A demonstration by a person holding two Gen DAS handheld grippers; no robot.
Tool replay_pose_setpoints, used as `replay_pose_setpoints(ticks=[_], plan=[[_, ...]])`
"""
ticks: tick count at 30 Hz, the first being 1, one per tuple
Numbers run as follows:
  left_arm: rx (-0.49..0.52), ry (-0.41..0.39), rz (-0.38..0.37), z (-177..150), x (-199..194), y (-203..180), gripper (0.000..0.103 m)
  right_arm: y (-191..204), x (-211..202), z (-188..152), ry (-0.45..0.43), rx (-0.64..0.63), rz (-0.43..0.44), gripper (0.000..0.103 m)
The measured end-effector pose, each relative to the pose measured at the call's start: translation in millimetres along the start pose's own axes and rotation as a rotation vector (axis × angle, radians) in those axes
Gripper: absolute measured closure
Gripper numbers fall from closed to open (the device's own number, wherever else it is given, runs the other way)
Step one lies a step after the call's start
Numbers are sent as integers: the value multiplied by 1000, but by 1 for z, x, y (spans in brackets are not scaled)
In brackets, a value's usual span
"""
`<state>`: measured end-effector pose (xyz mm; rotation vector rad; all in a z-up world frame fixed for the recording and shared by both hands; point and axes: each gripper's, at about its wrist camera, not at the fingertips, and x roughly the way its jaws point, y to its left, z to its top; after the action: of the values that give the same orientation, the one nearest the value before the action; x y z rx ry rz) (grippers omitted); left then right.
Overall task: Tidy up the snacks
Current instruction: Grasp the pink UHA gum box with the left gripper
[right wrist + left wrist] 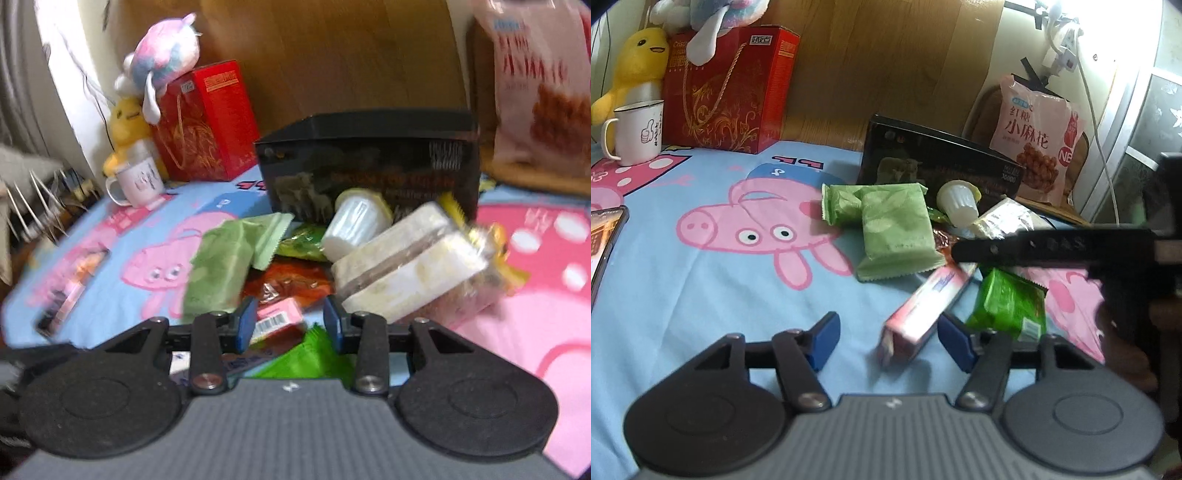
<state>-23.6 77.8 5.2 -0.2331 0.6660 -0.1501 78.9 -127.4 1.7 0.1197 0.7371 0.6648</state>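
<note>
The left gripper (884, 338) stands spread wide, its blue pads apart, with the near end of a long pink snack box (925, 312) lying between them; whether the right-hand pad (956, 341) touches the box I cannot tell. The box's long axis runs from that near open end up and to the right, toward the black box (938, 166), and its far end passes under a finger of the right gripper (1052, 247). In the right wrist view the right gripper (290, 323) is also spread, hovering above the pink box's barcoded end (279, 317) and a bright green packet (314, 354), gripping neither. In front of the black box lie two pale green packets (894, 229), a white jelly cup (958, 203) on its side and a clear-wrapped cream cake (410, 269), with red and green wrappers beneath, all heaped together. Everything rests on a blue cloth printed with pink pigs (713, 280). Left of the black box, well apart, stand a red gift box (727, 92), a white mug (635, 133), a yellow duck plush (635, 70) and a pastel plush (166, 55) atop the red box. Right of the black box a pink snack bag (1039, 140) leans upright against a wooden panel (886, 62).
</note>
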Motion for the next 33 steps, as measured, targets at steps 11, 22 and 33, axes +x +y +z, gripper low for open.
replay_pose_setpoints(ticks=[11, 22, 33], plan=[[-168, -115, -51, 19, -32, 56, 22, 51, -41, -36, -14, -176, 150, 61], [-203, -64, -33, 11, -37, 71, 36, 60, -38, -44, 10, -329, 92, 52], [-136, -18, -31, 0, -22, 47, 53, 77, -13, -55, 30, -466, 24, 52]])
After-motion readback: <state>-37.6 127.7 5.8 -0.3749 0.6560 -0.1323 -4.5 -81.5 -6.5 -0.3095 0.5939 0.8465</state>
